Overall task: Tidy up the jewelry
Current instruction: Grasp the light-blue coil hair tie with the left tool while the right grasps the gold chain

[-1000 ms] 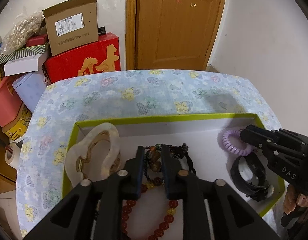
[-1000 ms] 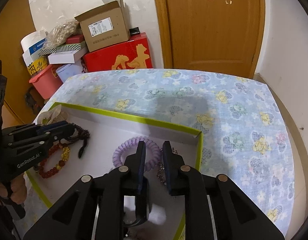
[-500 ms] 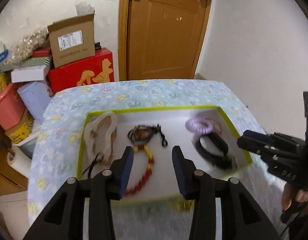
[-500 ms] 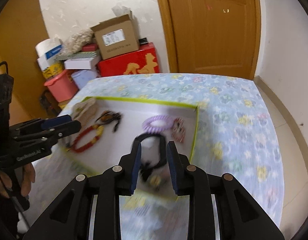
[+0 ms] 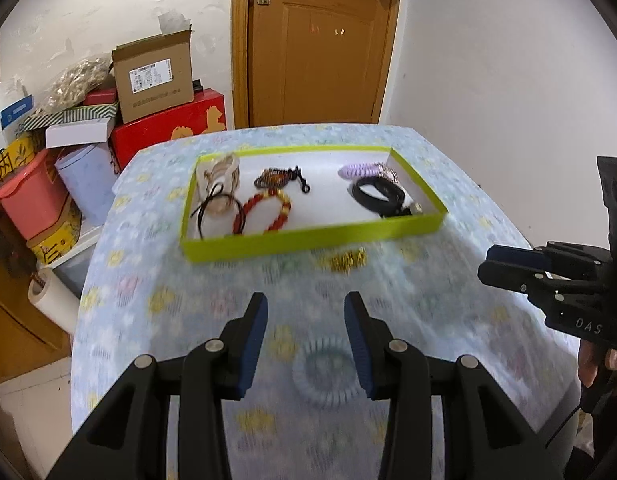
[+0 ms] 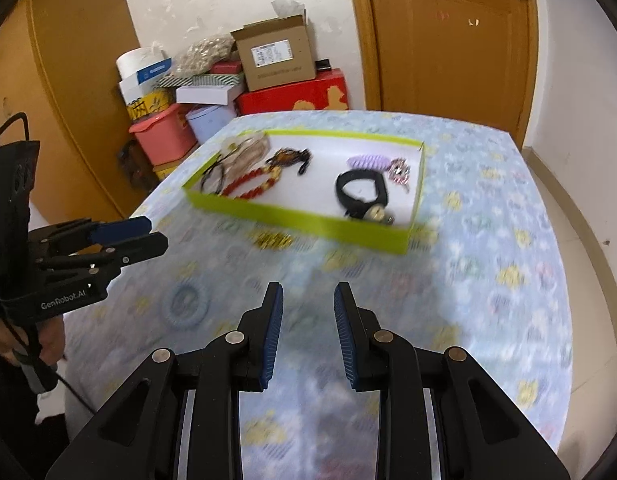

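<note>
**Hovering both tools over the bench**

I hold my left tool (image 5: 305, 314) released above a pale blue coil ring (image 5: 327, 376) on the flowered bench (image 5: 448, 280). My right tool (image 6: 308, 306) is released too, holding nothing. Beyond, the green tray (image 5: 308, 240) holds a red bead bracelet (image 5: 264, 212), a black band (image 5: 378, 196) and a purple coil (image 5: 358, 169). A gold piece (image 5: 346, 260) lies just in front of the tray.

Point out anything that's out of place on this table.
Two pieces lie outside the green tray: a gold chain on the cloth just in front of its near wall, and a pale blue coil hair tie nearer still, by the open left gripper. Everything else sits inside the tray.
</note>
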### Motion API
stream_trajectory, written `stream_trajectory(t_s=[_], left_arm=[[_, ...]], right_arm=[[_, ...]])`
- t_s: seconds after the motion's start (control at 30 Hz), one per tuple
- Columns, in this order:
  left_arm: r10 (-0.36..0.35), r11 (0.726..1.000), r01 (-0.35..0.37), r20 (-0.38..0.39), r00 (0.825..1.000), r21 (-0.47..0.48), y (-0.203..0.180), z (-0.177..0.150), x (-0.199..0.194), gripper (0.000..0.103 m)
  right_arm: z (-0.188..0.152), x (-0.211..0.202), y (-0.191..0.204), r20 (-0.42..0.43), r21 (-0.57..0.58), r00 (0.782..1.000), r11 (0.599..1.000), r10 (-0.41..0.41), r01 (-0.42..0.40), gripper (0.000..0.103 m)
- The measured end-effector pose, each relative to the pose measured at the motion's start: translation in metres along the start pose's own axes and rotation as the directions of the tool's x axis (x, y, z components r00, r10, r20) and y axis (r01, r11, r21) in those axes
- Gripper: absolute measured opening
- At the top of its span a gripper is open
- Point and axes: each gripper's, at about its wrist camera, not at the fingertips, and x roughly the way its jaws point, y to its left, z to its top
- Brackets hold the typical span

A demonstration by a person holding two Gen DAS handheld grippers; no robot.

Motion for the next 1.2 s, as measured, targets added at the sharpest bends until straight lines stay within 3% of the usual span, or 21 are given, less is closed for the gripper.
stream_trajectory(t_s=[0.47,0.9,1.2], left_arm=[[-0.004,0.999,0.003,-0.034,0.999,-0.043,0.001,-0.04,-0.017,0.042],[0.011,0.998,-0.015,-0.083,0.996,-0.053,0.004,-0.042,0.002,0.041],[0.047,0.999,-0.049,-0.145,0.988,-0.014,0.001,-0.035,0.032,0.031]], right_arm=[[-0.032,-0.017,0.022,-0.032,-0.022,0.999,1.0,0.013,-0.013,0.027],[-0.038,-0.009,0.03,-0.06,-0.041,0.998,0.999,0.034,-0.036,0.027],[-0.035,-0.004,0.028,-0.062,-0.034,0.998,0.999,0.026,-0.028,0.027]])
